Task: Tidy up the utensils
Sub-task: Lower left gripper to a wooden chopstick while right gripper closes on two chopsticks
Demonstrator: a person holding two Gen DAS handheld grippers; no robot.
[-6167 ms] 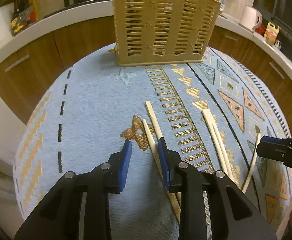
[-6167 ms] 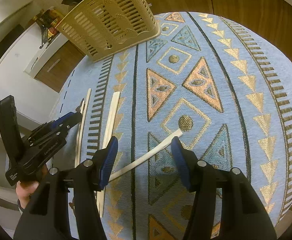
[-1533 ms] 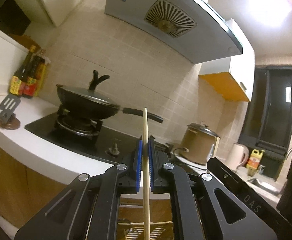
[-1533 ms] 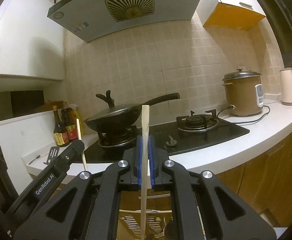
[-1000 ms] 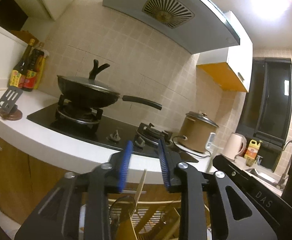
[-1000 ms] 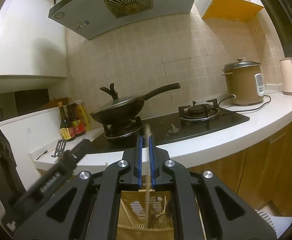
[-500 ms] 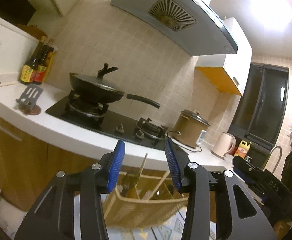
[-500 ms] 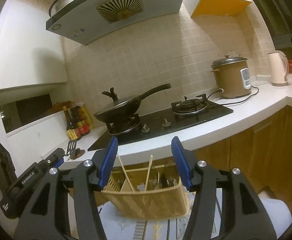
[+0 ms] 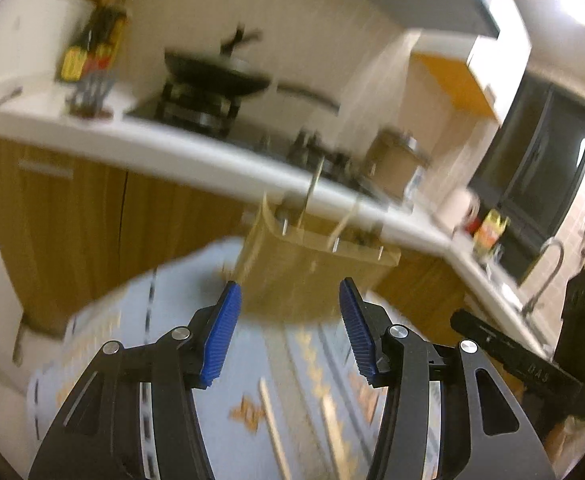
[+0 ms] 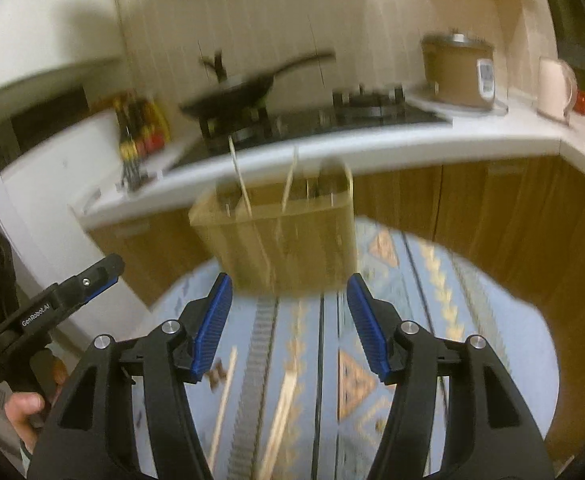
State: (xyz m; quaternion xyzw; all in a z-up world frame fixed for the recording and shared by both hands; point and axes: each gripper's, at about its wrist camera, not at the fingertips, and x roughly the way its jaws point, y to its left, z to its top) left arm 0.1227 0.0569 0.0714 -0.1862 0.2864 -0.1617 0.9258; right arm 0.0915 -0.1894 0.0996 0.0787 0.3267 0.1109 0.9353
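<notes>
I am counting 2 pale wooden chopsticks [image 10: 280, 420] lying below my right gripper [image 10: 288, 324], 2 standing in the tan slotted plastic basket [image 10: 292, 248] ahead; both it and my left gripper [image 9: 288, 336] are tilting downward, jaws just opening, standing apart, gripping nothing.

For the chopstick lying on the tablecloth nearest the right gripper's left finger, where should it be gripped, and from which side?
Probably near mid-length. The chopstick lies flat on the tablecloth, running away from the camera, so the open right gripper should come down from above with a finger on either long side. Blur hides its exact ends.
</notes>
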